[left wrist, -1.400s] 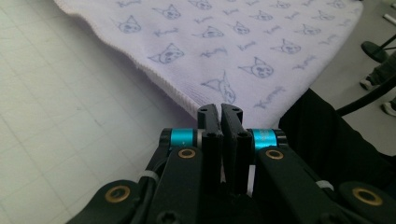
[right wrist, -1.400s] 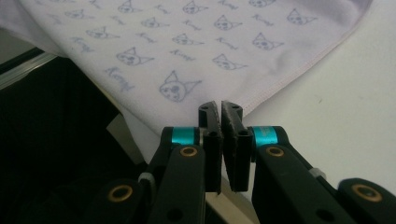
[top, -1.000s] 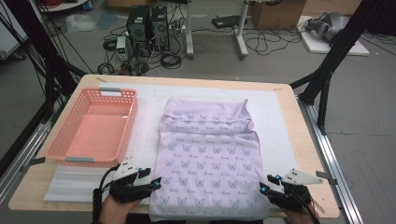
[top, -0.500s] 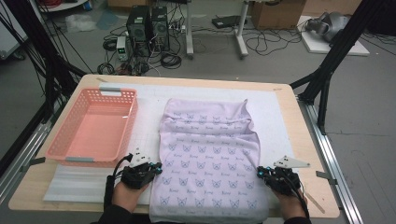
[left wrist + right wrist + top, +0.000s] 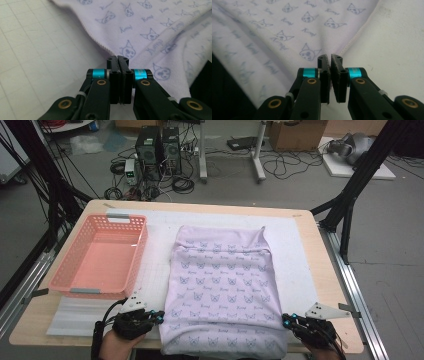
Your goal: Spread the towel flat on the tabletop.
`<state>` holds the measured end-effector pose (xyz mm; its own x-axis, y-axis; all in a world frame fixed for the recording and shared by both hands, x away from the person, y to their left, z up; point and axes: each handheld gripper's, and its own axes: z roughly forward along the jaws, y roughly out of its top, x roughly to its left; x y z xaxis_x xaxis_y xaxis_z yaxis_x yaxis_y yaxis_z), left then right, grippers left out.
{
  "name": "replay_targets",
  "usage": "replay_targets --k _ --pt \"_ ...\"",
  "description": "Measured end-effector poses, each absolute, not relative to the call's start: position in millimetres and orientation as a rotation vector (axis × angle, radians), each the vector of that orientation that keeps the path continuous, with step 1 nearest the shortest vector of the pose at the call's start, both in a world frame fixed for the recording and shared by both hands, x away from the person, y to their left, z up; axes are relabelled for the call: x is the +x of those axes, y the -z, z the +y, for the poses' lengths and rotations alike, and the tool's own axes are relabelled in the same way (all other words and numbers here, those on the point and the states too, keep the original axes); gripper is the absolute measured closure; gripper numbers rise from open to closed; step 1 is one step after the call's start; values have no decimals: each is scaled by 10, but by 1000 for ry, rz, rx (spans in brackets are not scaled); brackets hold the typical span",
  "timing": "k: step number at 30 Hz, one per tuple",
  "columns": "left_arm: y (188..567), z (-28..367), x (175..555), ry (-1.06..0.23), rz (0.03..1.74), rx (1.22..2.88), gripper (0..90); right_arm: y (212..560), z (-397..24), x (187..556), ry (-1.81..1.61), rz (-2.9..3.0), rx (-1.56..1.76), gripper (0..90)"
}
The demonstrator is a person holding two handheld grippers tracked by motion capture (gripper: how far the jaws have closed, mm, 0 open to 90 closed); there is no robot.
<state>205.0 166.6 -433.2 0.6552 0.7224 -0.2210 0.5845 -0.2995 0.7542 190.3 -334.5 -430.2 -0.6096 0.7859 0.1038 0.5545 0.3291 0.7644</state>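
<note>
Both grippers, left gripper (image 5: 159, 316) and right gripper (image 5: 286, 320), have just clamped shut on the lilac cloth (image 5: 222, 285)'s near corners.

Cloth (image 5: 155, 27) print (script word) too blurred to read.

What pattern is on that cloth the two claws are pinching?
The cloth is pale lilac, printed with small blue-grey cat-like faces and script words; clearest in the left gripper view.

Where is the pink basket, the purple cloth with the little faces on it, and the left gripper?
pink basket (image 5: 129, 222): high view, on its far rim.
purple cloth (image 5: 222, 285): high view, on its flat middle.
left gripper (image 5: 117, 60): left gripper view, between its fingertips at the cloth's edge.
</note>
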Motion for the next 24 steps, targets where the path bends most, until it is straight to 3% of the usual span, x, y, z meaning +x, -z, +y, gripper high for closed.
replay_targets --k 6,9,10,11,12,15,18,24 --pt "4274 1779 1880 -98 966 2014 882 4193 -3401 1677 -1206 2383 1142 859" --pt "4236 1802 1855 -118 945 1971 872 4155 -3442 1608 -1251 2374 1128 848" --pt "4234 1790 1877 -161 956 1950 814 4156 -3449 1619 -1251 2359 1135 831" --pt "4239 1768 1920 -191 989 1938 663 4166 -3451 1648 -1240 2338 1152 803" --pt "4250 1737 1980 -207 1001 1924 589 4184 -3446 1693 -1228 2322 1170 761" --pt "4290 1657 2145 -236 1039 1885 467 4243 -3391 1859 -1181 2297 1211 654" --pt "4346 1569 2359 -234 1067 1858 448 4302 -3315 2062 -1153 2271 1248 526" --pt "4483 1327 2650 -267 1090 1940 427 4433 -3167 2428 -1124 2287 1295 433"
